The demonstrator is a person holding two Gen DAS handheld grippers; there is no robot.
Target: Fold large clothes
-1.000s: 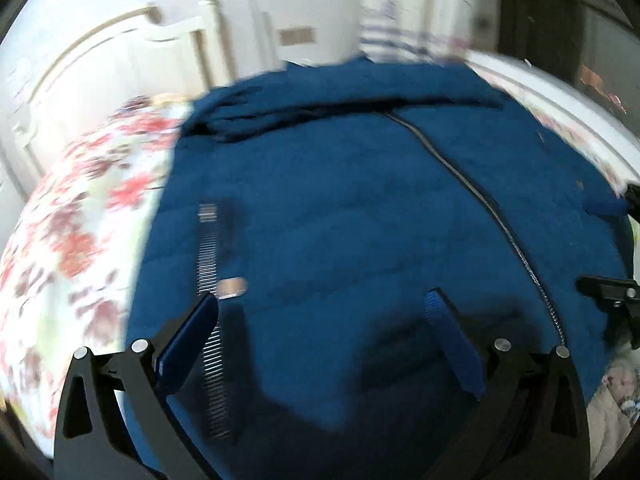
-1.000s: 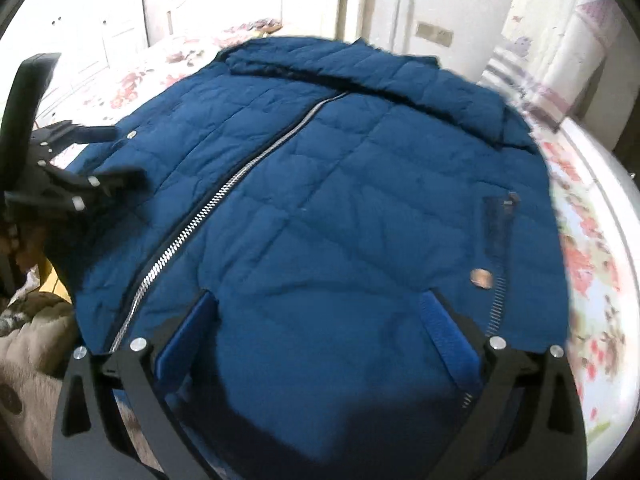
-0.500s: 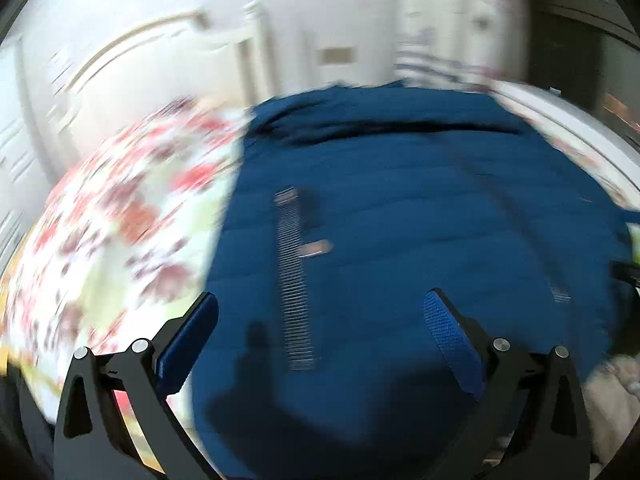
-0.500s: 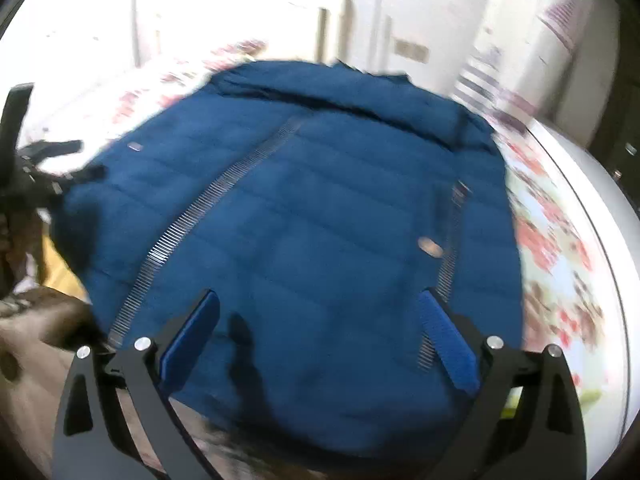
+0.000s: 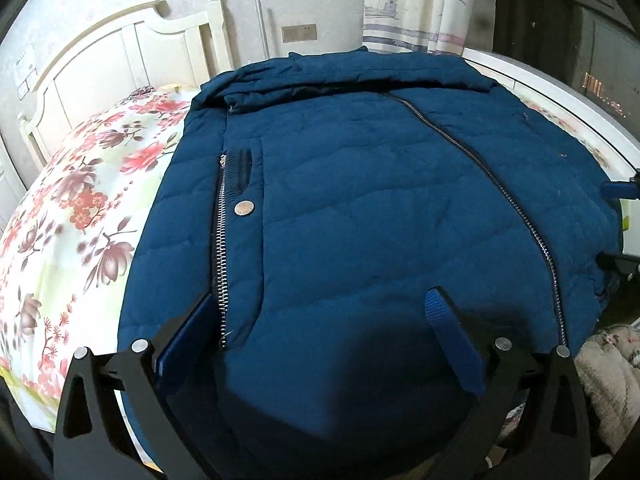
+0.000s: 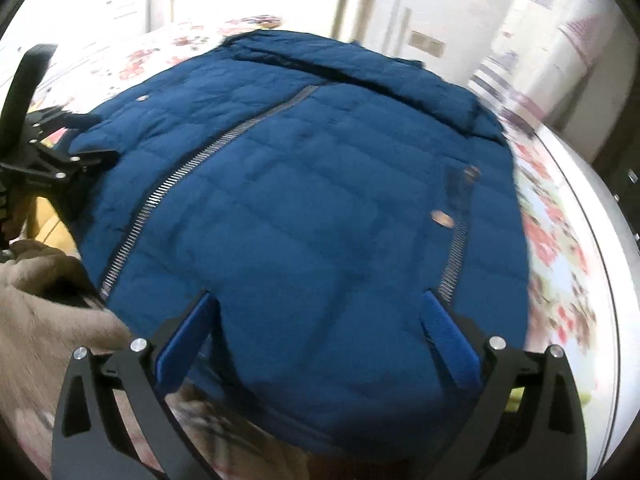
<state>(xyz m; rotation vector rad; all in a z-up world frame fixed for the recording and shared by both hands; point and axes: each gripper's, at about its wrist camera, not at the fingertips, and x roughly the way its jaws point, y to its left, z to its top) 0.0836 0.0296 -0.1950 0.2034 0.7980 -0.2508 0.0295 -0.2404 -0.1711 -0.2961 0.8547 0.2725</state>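
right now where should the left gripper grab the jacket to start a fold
Grip the jacket at its bottom hem corner, on the edge by the floral sheet, coming in low from that side. The hem lies flat there, just ahead of the open left gripper, beside the pocket zip, so one finger could likely slip under.

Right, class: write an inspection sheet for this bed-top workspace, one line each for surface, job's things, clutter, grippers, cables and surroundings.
Surface: bed with floral sheet.
Job's things: blue quilted jacket lying flat and unfolded, front zipper closed, collar toward the wall.
Clutter: beige fleece fabric beside the bed edge.
Grippers: left gripper open over the hem; right gripper open over the hem; neither holds cloth.
Cables: nothing seen.
Surroundings: white headboard, curtain, wall switch plate.
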